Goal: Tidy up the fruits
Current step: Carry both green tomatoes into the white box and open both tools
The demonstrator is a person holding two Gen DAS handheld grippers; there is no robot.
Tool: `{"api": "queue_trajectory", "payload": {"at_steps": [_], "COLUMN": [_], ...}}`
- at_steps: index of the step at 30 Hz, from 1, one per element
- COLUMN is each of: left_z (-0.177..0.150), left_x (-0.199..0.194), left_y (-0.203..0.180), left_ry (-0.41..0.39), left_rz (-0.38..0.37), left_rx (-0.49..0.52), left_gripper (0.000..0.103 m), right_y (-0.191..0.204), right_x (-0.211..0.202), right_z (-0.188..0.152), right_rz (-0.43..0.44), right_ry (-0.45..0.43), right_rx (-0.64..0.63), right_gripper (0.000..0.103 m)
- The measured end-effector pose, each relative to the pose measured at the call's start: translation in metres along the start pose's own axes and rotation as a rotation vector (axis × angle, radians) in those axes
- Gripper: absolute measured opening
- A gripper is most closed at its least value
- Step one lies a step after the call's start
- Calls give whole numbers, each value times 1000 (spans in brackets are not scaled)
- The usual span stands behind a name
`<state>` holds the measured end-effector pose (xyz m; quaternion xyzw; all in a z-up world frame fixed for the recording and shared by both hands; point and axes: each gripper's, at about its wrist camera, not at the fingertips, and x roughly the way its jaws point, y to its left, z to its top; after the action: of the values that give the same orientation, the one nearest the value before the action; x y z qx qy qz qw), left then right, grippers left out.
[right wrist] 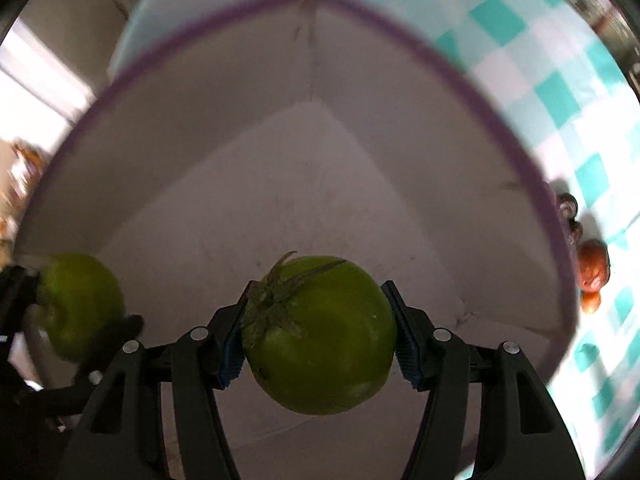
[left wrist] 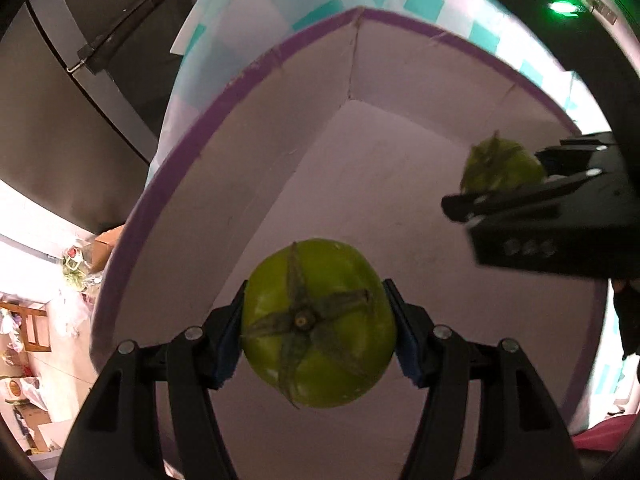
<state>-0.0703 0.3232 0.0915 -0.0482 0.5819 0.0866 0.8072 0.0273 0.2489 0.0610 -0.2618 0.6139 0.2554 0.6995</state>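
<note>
My left claw (left wrist: 318, 328) grips a green tomato (left wrist: 318, 322) above the purple-rimmed box (left wrist: 192, 152); my right claw (right wrist: 318, 336) clamps another green tomato (right wrist: 320, 334) there too. They look firm, smooth, bruisable, so I pinch the sides, clear of the calyx.

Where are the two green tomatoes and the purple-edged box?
Left gripper's green tomato (left wrist: 320, 324), left wrist view: on its stem star.
Right gripper's green tomato (right wrist: 324, 340), right wrist view: on its smooth skin.
Box (left wrist: 240, 80), left wrist view: on its purple rim.
</note>
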Motion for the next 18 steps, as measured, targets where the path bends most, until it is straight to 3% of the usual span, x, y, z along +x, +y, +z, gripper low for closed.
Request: {"api": "queue_trajectory", "payload": {"at_steps": [4, 7, 12, 14, 15, 18], "left_z": [3, -1, -13, -17, -18, -24], "left_x": [10, 15, 18, 13, 12, 10], "left_y": [-1, 7, 8, 8, 9, 15], "left_ry": [84, 146, 172, 165, 167, 174], "left_rz": [26, 4, 60, 81, 96, 137], "left_rx": [49, 2, 44, 43, 47, 47], "left_gripper": [63, 64, 65, 65, 65, 66], "right_y": [19, 27, 31, 25, 25, 26], "right_x": [17, 25, 30, 25, 20, 15], "right_z": [9, 10, 11, 16, 16, 14], "right_rz": [-39, -47, -26, -16, -4, 32], "right_ry": [67, 88, 90, 64, 42, 27], "right_rx": [-22, -30, -9, -7, -1, 16], "right_gripper": [59, 59, 60, 78, 82, 84]}}
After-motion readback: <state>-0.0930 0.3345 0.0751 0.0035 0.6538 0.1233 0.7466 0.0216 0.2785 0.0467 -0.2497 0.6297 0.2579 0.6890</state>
